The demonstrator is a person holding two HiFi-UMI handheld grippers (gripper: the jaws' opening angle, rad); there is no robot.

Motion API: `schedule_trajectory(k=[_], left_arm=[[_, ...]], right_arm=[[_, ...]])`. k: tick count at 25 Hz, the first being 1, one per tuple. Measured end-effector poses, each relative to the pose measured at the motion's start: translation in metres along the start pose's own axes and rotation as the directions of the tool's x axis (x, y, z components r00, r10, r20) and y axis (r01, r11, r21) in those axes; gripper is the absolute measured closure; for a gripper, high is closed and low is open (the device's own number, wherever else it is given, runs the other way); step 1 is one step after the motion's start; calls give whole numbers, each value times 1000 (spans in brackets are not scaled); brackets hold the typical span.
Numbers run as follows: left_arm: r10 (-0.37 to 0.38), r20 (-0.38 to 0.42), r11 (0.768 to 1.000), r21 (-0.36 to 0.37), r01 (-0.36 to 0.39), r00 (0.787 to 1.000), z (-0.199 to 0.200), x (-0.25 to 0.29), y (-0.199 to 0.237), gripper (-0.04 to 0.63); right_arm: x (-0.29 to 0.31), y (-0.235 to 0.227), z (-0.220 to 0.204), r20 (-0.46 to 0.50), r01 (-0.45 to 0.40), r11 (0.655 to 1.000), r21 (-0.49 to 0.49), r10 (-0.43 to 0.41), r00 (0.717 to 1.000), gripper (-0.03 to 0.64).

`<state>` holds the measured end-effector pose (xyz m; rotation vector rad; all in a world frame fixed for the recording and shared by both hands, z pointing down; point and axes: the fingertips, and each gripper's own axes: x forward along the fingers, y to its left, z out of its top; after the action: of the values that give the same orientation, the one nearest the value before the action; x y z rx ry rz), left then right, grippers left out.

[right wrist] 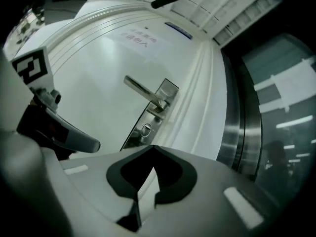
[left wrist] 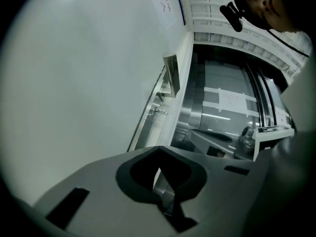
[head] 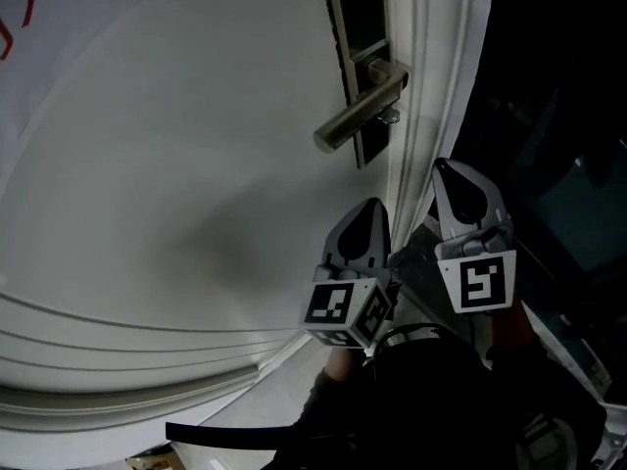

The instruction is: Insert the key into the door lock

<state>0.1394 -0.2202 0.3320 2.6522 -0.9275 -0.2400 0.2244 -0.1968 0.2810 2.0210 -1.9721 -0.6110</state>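
Note:
A white door (head: 196, 164) fills the head view, with a dark lock plate (head: 358, 27) and a silver lever handle (head: 358, 116) near its right edge. A small metal piece that looks like the key (head: 390, 117) sticks out just under the handle. In the right gripper view the handle (right wrist: 143, 90) sits above the round lock cylinder (right wrist: 146, 129). My left gripper (head: 364, 209) and right gripper (head: 453, 169) hang below the handle, apart from it. Both have their jaws together, and I see nothing held in the left gripper (left wrist: 159, 174) or the right gripper (right wrist: 150, 174).
A ribbed white door frame (head: 426, 86) runs along the door's right edge, with dark glass and steel panels (right wrist: 237, 122) beyond it. A paper notice (right wrist: 140, 36) is stuck higher on the door. Curved mouldings (head: 127, 360) cross the door's lower part.

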Motion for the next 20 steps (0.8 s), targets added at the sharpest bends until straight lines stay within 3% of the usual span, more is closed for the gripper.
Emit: schedule_trajectory(k=[9,20], left_arm=[[0,-28,1000,26,1,1000,-12,5,-13,595],[2,-30,999,55,0,1000,-19,6,-16,595]], right_arm=[[-16,-2,-17,-13,-62,968,243,67,998,617],[-18,4,-19,-12,-101,976,195,105,994,617]])
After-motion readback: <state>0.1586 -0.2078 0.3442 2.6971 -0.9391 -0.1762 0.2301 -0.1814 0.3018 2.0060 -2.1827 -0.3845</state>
